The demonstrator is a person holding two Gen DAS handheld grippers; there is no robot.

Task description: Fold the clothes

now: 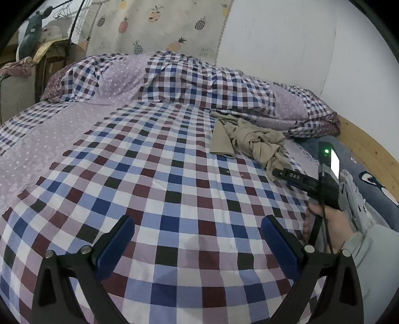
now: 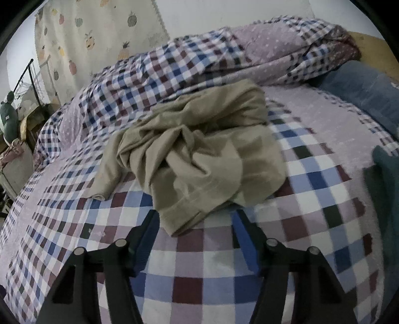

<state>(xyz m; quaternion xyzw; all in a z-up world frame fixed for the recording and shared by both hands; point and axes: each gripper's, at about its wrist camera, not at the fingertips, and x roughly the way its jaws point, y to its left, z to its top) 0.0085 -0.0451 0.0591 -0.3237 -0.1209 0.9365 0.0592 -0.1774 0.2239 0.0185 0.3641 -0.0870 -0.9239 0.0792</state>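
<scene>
Here, checkered bedspread (image 1: 159, 174); pineapple curtain (image 1: 159, 22) behind.

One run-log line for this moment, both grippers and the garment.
garment: crumpled beige garment on checked bedspread, unfolded | right gripper: open at its near edge | left gripper: open, empty

The light is soft and a bit dim, like a grey day indoors. The white wall (image 1: 286, 49) is the brightest part. Shadows are faint. A small green light (image 1: 326, 151) glows, and a white patch (image 1: 335, 163) beside it glares.

Both pictures are round, with black corners, and the bed (image 1: 162, 174) bulges like a ball. Straight lines bend near the edges.

The left view is sharp. The right view is smeared: the checks beside the tan cloth (image 2: 199, 149) look streaky, and a dark green shape (image 2: 384, 179) at the right edge is too blurry to tell.
</scene>
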